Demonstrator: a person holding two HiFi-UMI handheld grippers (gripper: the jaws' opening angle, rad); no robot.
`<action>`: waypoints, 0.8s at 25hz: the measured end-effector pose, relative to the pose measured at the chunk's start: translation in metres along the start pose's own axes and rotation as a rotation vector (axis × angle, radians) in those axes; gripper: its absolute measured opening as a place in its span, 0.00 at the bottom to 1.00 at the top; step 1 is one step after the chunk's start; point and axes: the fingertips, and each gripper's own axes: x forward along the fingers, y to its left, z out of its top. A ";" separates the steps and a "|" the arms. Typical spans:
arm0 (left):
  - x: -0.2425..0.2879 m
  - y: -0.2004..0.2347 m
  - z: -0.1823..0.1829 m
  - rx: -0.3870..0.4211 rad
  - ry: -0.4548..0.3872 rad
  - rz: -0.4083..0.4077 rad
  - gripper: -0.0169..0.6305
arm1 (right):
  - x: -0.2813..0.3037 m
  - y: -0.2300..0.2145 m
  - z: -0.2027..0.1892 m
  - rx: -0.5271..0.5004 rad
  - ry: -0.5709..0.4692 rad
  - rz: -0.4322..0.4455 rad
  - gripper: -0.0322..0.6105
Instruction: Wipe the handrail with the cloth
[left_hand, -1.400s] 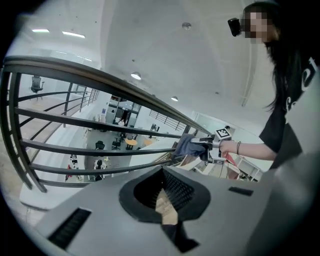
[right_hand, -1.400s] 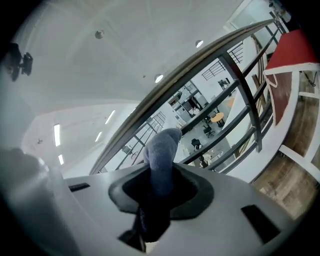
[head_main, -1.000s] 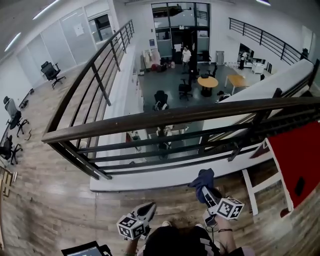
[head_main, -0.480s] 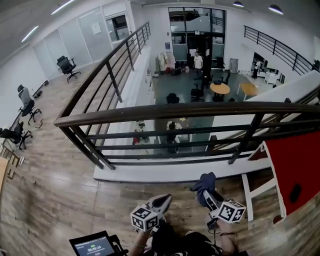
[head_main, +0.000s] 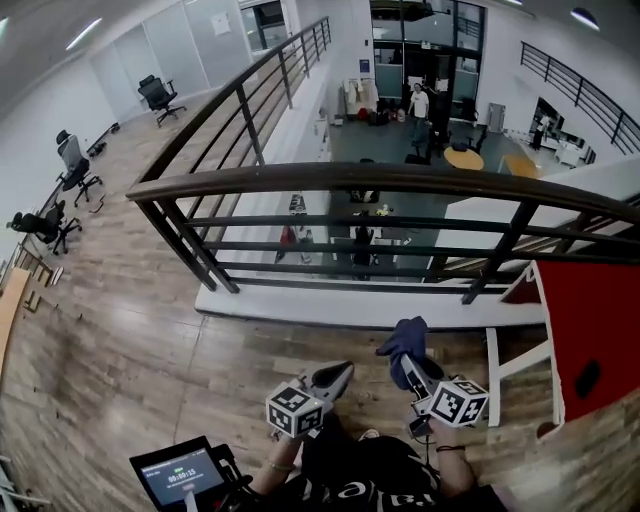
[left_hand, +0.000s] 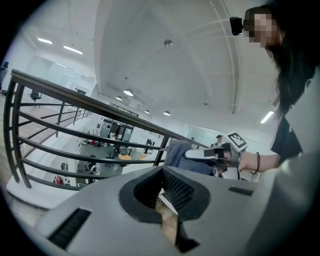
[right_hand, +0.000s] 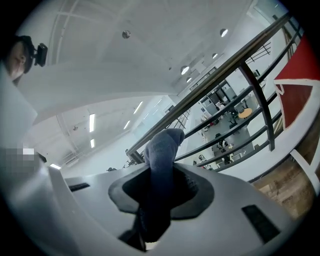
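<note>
Short of the handrail (head_main: 330, 178), the right gripper (head_main: 412, 372) clamps the soft, light cloth (head_main: 403, 338) low down; the left gripper (head_main: 335, 378) seems closed, empty.

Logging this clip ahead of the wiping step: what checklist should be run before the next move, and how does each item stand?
1. Grip on cloth by right gripper: ok, jaws closed on it.
2. Enough cloth beyond the jaws to wipe with: ok, a fold sticks out.
3. Contact between cloth and handrail: not ok, it is held low, apart from the rail.
4. Nothing in left gripper: ok, jaws together, empty.
5. Top of handrail free of objects: ok along the visible span.
</note>
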 end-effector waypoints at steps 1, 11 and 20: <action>-0.004 -0.003 -0.001 -0.004 -0.010 0.003 0.03 | -0.002 0.004 -0.004 -0.001 0.001 0.012 0.19; -0.014 -0.022 0.012 0.005 0.008 0.019 0.03 | -0.012 0.026 -0.006 -0.023 0.038 0.045 0.19; -0.017 -0.021 0.010 -0.007 -0.009 0.019 0.03 | -0.012 0.022 -0.011 -0.032 0.051 0.033 0.19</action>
